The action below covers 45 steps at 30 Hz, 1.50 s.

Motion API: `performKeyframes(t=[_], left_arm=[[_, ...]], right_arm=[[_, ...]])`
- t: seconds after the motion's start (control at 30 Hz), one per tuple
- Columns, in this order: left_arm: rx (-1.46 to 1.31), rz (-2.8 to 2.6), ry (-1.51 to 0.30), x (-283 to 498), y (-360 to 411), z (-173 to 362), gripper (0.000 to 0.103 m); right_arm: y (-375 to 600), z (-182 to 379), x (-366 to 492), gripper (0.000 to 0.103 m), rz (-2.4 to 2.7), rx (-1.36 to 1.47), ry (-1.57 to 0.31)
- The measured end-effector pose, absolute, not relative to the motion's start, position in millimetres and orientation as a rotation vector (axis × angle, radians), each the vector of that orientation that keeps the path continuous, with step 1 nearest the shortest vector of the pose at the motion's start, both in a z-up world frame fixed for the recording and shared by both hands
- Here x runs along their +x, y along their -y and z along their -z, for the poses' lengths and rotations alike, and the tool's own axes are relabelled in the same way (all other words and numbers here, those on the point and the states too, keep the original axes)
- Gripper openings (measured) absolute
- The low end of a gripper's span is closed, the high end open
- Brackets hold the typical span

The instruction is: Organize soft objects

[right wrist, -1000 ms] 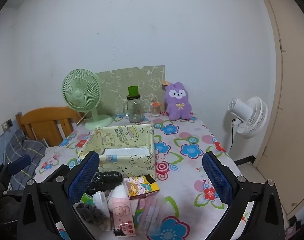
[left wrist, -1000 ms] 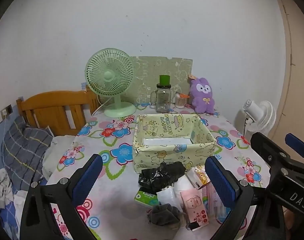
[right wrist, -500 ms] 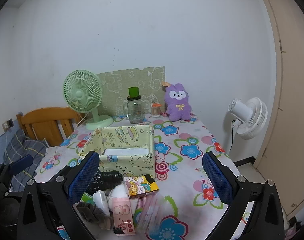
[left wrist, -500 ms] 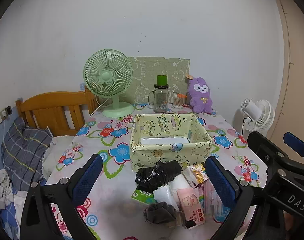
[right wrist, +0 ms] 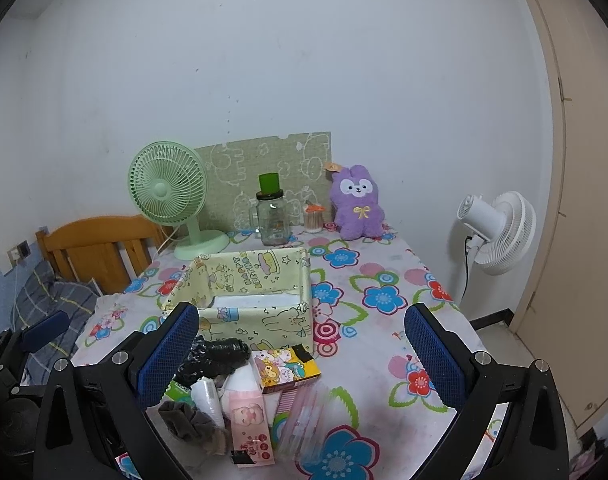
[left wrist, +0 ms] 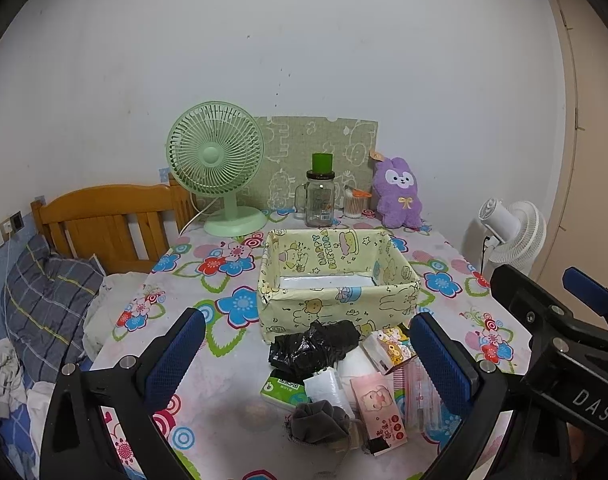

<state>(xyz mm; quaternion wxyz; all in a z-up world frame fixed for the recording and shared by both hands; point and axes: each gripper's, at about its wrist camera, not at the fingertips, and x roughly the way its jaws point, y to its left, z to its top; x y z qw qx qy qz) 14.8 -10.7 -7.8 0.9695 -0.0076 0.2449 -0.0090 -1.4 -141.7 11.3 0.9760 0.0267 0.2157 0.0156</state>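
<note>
A yellow cartoon-print fabric box (left wrist: pixel 335 300) (right wrist: pixel 264 316) stands open in the middle of the flowered table. In front of it lies a pile: a black plastic bag (left wrist: pixel 311 346) (right wrist: pixel 212 356), a grey sock (left wrist: pixel 319 420) (right wrist: pixel 184 420), a pink tissue pack (left wrist: pixel 377 404) (right wrist: pixel 248 416), a green tissue pack (left wrist: pixel 282 388), a colourful small box (left wrist: pixel 387 346) (right wrist: pixel 284 368), and a clear packet (right wrist: pixel 307 412). My left gripper (left wrist: pixel 307 356) is open above the pile. My right gripper (right wrist: pixel 300 352) is open above it too. Neither holds anything.
At the table's back stand a green fan (left wrist: pixel 220 168), a glass jar with a green lid (left wrist: pixel 319 196), a small toothpick jar (left wrist: pixel 353 204) and a purple plush rabbit (left wrist: pixel 397 192). A wooden bed frame (left wrist: pixel 104 220) is left; a white fan (right wrist: pixel 495 232) stands right.
Both grippers have drifted slightly; the box and pile sit a little lower and further left in the left wrist view. Nothing was taken hold of.
</note>
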Motion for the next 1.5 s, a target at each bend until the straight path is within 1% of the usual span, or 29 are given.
performKeyframes(t=[1.5], left_arm=[[-0.021, 0.03, -0.485, 7.3, 12.9, 7.5, 0.103]], right_arm=[[140.2, -12.3, -7.8, 0.103, -0.034, 0.06, -0.437]])
